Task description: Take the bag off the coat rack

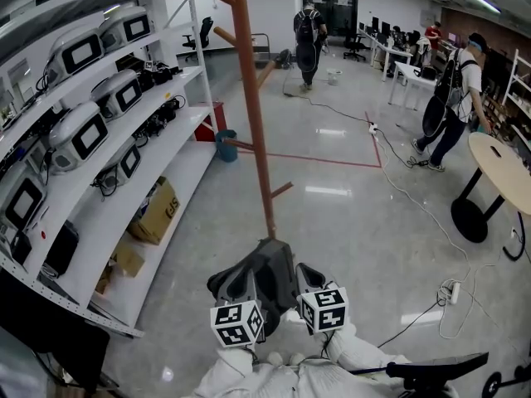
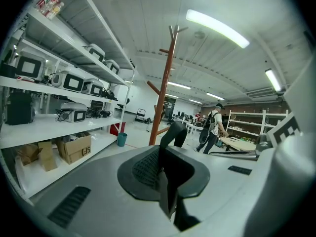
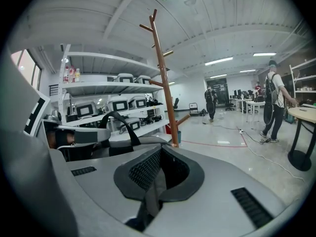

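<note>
Holding a black strap pinched in the fully closed left gripper; right gripper likewise closed, on nothing visible. Carrying the dark bag, apparently, low between the two, off the coat rack and just short of its foot, with bare pegs above. Could lose it: one narrow strap in one grip, liable to slide out and drop the bag, or swing it into the pole. Beyond, people walking about

Bright, even light from ceiling strips (glare on the glossy floor), fisheye warp, dark corners
</note>
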Demonstrator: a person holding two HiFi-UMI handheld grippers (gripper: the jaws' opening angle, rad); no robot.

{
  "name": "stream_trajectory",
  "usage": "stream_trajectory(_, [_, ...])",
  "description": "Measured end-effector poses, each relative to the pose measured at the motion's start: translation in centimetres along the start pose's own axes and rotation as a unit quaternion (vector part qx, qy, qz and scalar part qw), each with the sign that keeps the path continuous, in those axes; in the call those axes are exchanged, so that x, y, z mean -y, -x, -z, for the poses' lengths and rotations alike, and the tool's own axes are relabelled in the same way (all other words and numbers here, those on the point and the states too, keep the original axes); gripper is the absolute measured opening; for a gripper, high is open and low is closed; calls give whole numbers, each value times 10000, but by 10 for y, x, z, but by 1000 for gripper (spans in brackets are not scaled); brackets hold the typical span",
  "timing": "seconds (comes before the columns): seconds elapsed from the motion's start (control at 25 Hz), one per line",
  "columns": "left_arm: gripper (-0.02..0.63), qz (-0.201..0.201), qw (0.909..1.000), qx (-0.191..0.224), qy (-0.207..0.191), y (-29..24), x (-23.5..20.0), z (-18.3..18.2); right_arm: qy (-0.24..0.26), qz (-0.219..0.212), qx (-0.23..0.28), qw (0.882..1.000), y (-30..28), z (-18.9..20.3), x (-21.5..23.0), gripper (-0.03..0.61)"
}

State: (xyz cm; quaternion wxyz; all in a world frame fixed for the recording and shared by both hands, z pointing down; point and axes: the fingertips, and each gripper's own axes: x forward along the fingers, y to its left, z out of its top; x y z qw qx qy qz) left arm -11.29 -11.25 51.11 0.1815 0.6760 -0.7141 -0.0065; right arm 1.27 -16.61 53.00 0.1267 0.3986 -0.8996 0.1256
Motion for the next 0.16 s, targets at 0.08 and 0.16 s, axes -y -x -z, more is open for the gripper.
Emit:
stream_trajectory(0.08, [17, 15, 10000, -11, -10, 1, 0, 1, 10, 9, -4, 10000, 1, 0, -1, 11])
stream_trajectory(0.16, [17, 26, 10000, -22, -21, 2, 1, 1, 22, 25, -10, 10000, 1, 0, -1, 11])
